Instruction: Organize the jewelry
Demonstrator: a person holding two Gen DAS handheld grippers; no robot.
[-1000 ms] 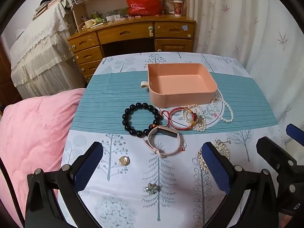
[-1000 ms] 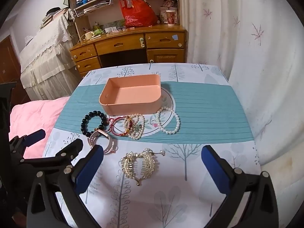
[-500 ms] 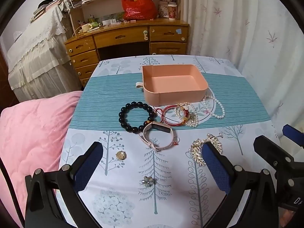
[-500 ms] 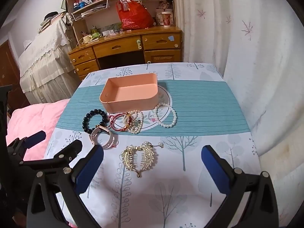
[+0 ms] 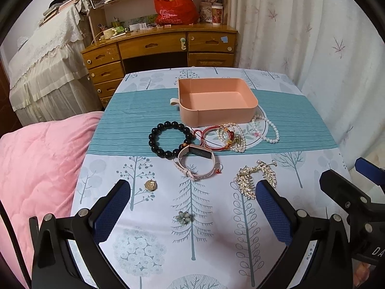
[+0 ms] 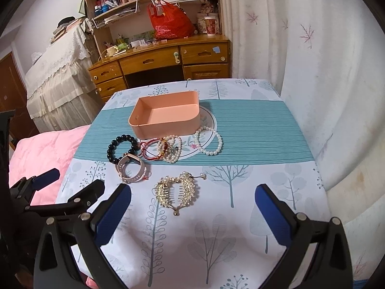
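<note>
1. Your left gripper and right gripper both gape wide, holding nothing.
2. Pink tray sits empty; nothing sorted yet.
3. Bracelets, watch and gold hair clip lie on the tablecloth in front of it.

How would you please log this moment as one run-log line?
left gripper: open, empty | right gripper: open, empty | pink tray: empty | gold hair clip: on tablecloth, before right gripper

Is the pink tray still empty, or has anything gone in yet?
Empty. The pink tray shows only bare floor in both views; the bracelets, watch and hair clip all lie on the tablecloth outside it.
</note>
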